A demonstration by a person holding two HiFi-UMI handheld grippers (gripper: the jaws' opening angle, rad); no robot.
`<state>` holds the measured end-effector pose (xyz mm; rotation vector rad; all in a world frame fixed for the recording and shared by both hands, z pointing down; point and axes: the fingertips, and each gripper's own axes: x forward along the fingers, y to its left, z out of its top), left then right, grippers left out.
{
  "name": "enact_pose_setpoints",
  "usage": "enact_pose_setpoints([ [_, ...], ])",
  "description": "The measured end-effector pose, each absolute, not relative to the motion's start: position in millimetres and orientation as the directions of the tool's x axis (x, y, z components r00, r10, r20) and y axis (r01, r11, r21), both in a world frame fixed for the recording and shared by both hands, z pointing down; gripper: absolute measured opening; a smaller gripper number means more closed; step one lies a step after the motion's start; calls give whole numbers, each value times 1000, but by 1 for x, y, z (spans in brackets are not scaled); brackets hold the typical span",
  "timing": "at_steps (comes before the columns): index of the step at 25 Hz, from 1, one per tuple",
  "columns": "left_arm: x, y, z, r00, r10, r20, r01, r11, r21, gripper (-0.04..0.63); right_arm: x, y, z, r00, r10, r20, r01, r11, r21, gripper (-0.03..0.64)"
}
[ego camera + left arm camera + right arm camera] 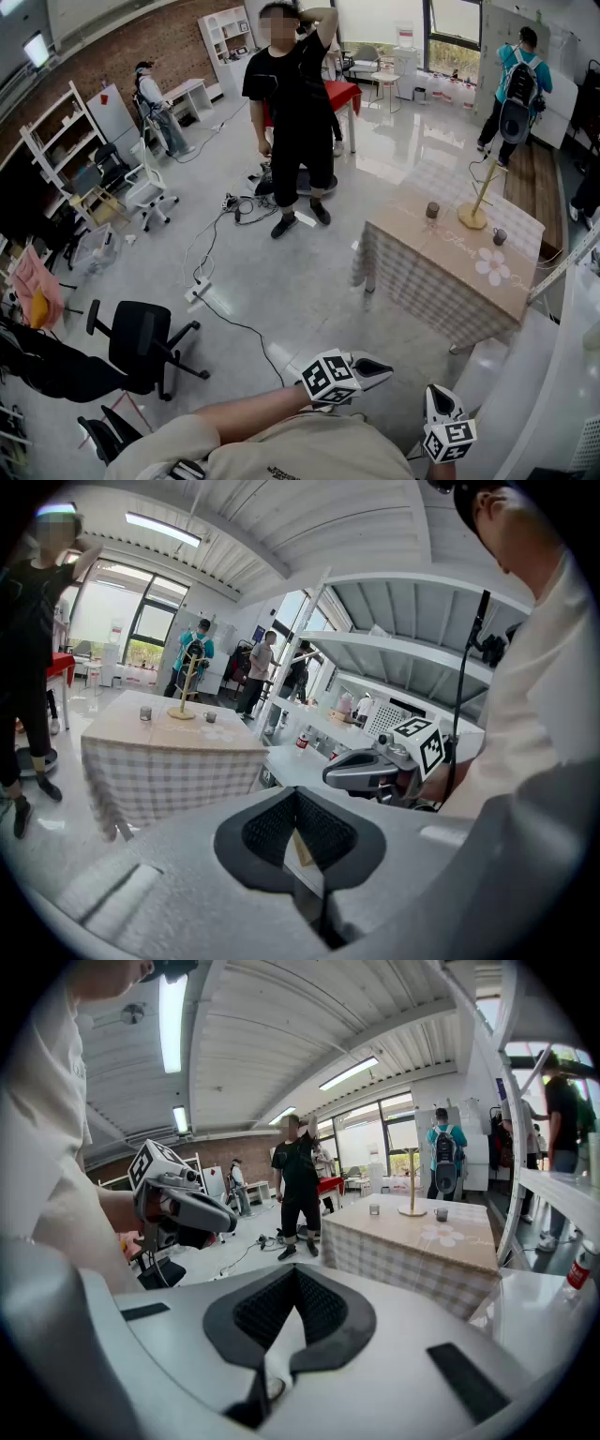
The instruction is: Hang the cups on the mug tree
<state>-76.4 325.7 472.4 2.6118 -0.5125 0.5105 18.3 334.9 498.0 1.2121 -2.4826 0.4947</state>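
Observation:
A table under a checked cloth (441,281) stands ahead to the right. On it rises a wooden mug tree (476,202), with one dark cup (432,211) to its left and another cup (500,236) to its right, both standing on the cloth. My left gripper (386,368) and right gripper (433,389) hang close to my body, well short of the table, both shut and empty. In the left gripper view the mug tree (184,691) and cups (145,712) (211,717) are far off. The right gripper view shows the mug tree (412,1185) and both cups (375,1209) (442,1214).
A person in black (295,112) stands on the floor beyond the table's left end. Cables (220,253) trail across the floor, and an office chair (141,342) sits at the left. White shelving (562,272) runs along the right. Another person with a backpack (517,84) stands at the back.

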Motion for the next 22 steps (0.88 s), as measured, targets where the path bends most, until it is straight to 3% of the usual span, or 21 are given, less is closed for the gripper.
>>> enact_pose_setpoints([
  [12,-68,307,483,851,-275,447,-451,-818,356,8,25,315,520,-603,-631,489,-781,592,-199,12],
  [18,-73,265,493,866,-228,446,-408,-837,366,8,22,266,529,-596,-646,476,-791,573,-213,18],
  [22,-81,204,503,879,-220,423,-386,-849,360,8,21,203,542,-564,-673,479,-813,555,-177,91],
])
